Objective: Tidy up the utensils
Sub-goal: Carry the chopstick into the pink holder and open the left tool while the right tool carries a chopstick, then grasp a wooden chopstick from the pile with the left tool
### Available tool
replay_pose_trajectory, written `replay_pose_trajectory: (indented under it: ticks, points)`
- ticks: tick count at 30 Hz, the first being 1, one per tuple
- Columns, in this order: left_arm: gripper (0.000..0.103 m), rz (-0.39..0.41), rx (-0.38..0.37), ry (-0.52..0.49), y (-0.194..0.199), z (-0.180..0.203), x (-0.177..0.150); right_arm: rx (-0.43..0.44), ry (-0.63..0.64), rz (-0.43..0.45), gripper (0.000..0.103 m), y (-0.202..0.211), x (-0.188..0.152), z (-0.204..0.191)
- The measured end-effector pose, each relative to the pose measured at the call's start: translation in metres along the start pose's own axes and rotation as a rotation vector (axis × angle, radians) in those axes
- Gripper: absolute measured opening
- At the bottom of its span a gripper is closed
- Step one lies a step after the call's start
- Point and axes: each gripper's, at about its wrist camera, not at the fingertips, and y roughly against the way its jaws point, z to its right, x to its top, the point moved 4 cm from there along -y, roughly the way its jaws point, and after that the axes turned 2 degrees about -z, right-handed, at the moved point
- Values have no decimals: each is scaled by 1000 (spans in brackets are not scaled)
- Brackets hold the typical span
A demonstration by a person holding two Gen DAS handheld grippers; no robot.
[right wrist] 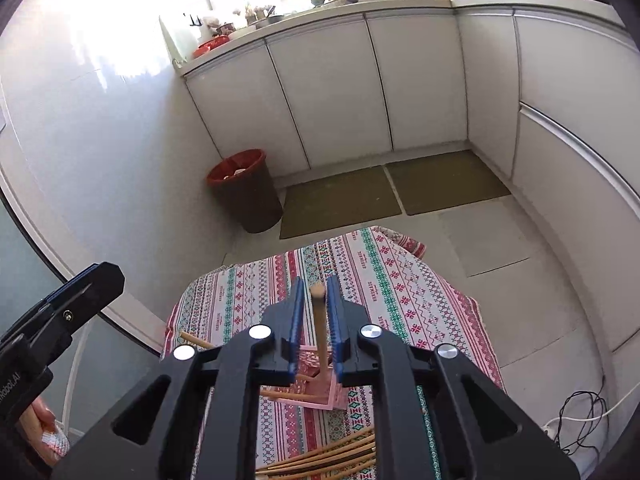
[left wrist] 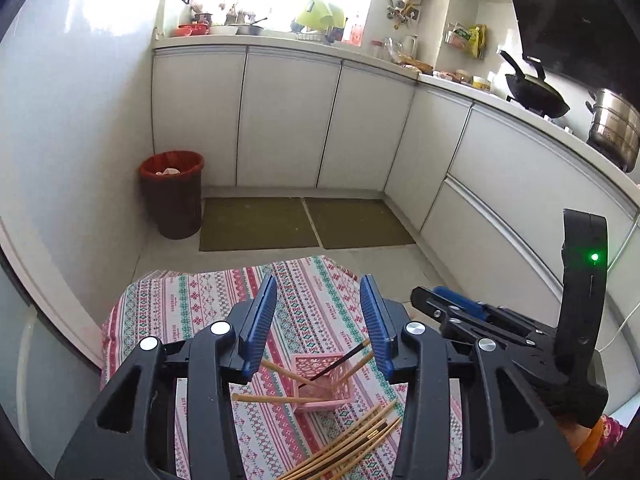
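Right tongs [right wrist: 315,300] clamp one pale bamboo chopstick [right wrist: 319,332], upright above the square pink lattice basket [left wrist: 322,386] mid-bench. Left tongs [left wrist: 320,300] gape wide, empty. Loose wooden chopsticks [left wrist: 352,446] fan across the near edge of the patterned-cloth bench [left wrist: 308,280]; several lean in the basket.

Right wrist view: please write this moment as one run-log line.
right tool: shut on chopstick, above pink basket | left tool: open, holding nothing | loose chopsticks: on tablecloth
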Motion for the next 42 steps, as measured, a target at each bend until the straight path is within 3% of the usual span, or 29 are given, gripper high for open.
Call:
replay_pose_trajectory:
  ticks: [1,7,9,11,13,15,19,23,26,29,31,33,37,42]
  points:
    - [42,-8,4,-7,-1,0,-1,-9,-11,9,47,1,-1,2]
    - [53,-41,21,-30,-3,8,-10,-51,-11,6,50,15,-11,16]
    - [58,-52,23,-59,-3,16,-15,-77,-21,15,59,24,-18,25]
    - [68,-60,27,-93,-2,27,-22,-98,-53,28,71,34,-27,41]
    - [91,-69,21,-117,-3,37,-29,-121,-96,27,81,41,-38,59]
    - [95,-96,15,-156,-7,50,-42,-164,-157,11,93,47,-55,84]
    - [96,-196,-26,-259,-27,80,-69,-307,-243,-44,95,54,-100,140]
    - [96,-351,-90,-364,-62,114,-109,-424,-361,-98,95,58,-156,199]
    - [95,-490,-149,-394,-100,133,-141,-426,-498,-255,95,48,-201,237]
    - [75,-628,-163,-435,-142,146,-173,-285,-616,-382,95,36,-224,253]
    - [49,-707,-152,-432,-168,146,-188,-309,-614,-385,95,36,-229,258]
    - [38,-771,-138,-412,-193,142,-199,-330,-604,-383,95,35,-230,263]
    - [26,-835,-105,-387,-222,130,-212,-299,-641,-416,95,27,-238,270]
    - [20,-850,-96,-389,-232,125,-216,-274,-656,-441,95,20,-240,268]
